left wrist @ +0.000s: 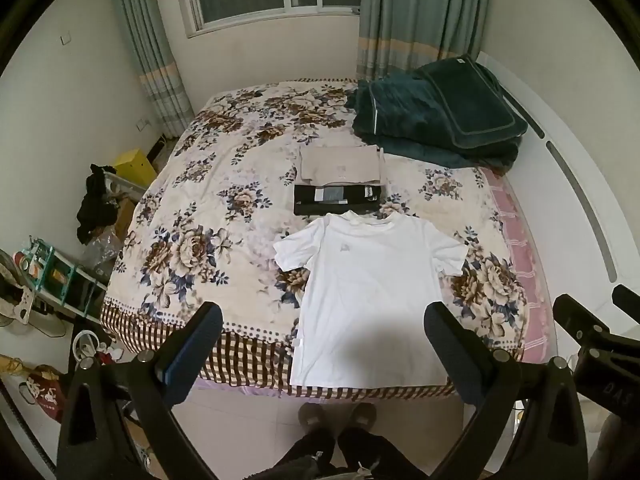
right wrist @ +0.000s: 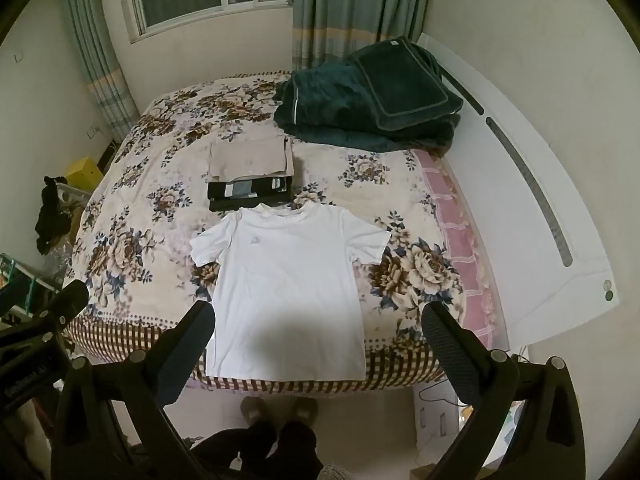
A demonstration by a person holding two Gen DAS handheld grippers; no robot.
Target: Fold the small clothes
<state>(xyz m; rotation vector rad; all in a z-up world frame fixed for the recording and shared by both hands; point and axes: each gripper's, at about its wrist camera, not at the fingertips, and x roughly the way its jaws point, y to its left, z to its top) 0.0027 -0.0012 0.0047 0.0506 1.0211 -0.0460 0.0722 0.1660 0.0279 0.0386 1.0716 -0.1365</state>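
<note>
A white T-shirt [left wrist: 372, 288] lies flat and spread out on the flowered bed, collar away from me, hem at the near edge; it also shows in the right wrist view [right wrist: 288, 288]. Beyond its collar lie a folded black garment [left wrist: 338, 199] [right wrist: 248, 194] and a folded beige garment [left wrist: 340, 164] [right wrist: 250, 160]. My left gripper [left wrist: 324, 320] is open and empty, held high above the shirt's hem. My right gripper [right wrist: 318, 320] is open and empty, also high above the near edge of the bed.
A dark green folded blanket [left wrist: 436, 116] [right wrist: 368, 96] sits at the far right of the bed [left wrist: 208, 208]. A white headboard [right wrist: 536, 200] runs along the right. Shelves and clutter [left wrist: 52, 272] stand on the floor at left. My slippered feet [left wrist: 336, 412] are at the bed's foot.
</note>
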